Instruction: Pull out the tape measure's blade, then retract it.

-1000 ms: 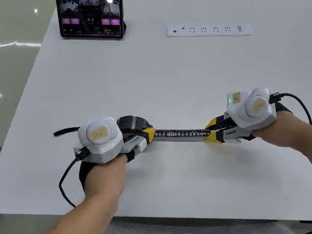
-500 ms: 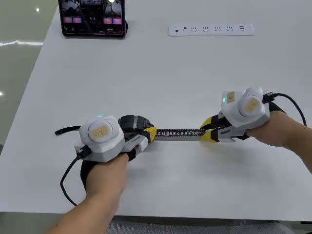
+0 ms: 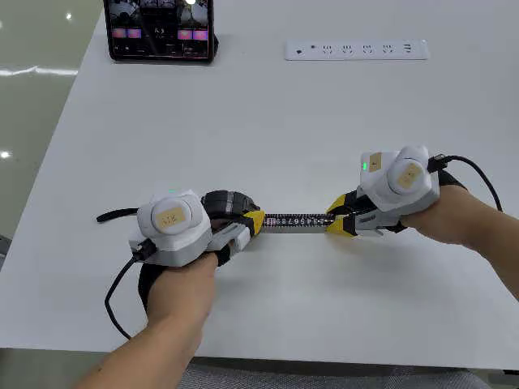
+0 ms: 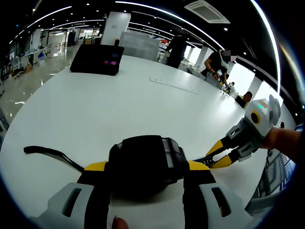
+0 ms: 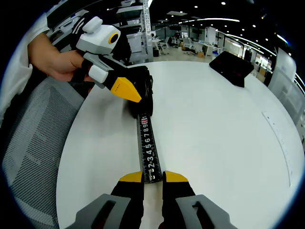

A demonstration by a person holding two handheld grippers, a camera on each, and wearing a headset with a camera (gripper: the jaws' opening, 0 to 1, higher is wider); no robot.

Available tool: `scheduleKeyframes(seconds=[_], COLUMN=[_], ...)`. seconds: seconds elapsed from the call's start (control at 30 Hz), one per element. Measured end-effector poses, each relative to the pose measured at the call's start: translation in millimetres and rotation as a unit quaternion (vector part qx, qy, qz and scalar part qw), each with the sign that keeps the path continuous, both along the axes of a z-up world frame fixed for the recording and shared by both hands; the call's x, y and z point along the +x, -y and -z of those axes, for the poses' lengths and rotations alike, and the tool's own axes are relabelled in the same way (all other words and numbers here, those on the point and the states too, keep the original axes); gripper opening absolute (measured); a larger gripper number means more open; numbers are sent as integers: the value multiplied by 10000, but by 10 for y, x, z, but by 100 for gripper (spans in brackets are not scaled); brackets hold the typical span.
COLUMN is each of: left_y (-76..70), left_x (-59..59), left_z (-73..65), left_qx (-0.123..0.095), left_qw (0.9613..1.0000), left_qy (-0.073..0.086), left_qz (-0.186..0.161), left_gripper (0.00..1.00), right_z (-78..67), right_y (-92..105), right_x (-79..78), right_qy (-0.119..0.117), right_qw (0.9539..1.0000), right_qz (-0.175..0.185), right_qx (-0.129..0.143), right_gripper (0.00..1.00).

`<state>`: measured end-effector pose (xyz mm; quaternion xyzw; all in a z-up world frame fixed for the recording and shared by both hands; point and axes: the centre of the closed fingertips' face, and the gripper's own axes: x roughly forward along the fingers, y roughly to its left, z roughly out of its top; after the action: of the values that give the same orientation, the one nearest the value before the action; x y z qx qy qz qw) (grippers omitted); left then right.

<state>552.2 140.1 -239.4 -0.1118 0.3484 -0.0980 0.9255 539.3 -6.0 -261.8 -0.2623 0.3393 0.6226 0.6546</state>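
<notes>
The black tape measure case (image 3: 229, 204) lies on the white table (image 3: 268, 130), and my left gripper (image 3: 241, 222) is shut on it. In the left gripper view the case (image 4: 145, 161) sits between the yellow-tipped jaws of the left gripper (image 4: 147, 167). A short stretch of numbered blade (image 3: 296, 220) runs right from the case to my right gripper (image 3: 334, 217), which is shut on the blade's end. The right gripper view shows the blade (image 5: 147, 145) leading from the right gripper (image 5: 153, 178) up to the case (image 5: 143, 90) and the left gripper (image 5: 127, 89).
A dark device with a lit screen (image 3: 162, 28) stands at the table's far left, and a white power strip (image 3: 357, 50) lies at the far right. The tape's black strap (image 3: 113, 215) trails left. A mesh chair (image 5: 33, 143) stands by the near edge.
My right gripper has moved left toward the case with the blade end in it, so the exposed blade is shorter. The left gripper has kept its hold on the case.
</notes>
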Motion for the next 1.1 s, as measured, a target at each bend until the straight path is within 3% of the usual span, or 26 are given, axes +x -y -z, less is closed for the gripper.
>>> scheduleKeyframes(seconds=[1.1], left_y=[-5], left_x=[12], left_z=[-5], left_qx=[-95], left_qw=[9999], left_qy=[-6], left_qz=[-41], left_gripper=[58], right_z=[34], right_y=[-305], right_x=[41], right_qy=[-62], right_qw=[9998], right_qz=[-83], right_qx=[178], right_gripper=[10])
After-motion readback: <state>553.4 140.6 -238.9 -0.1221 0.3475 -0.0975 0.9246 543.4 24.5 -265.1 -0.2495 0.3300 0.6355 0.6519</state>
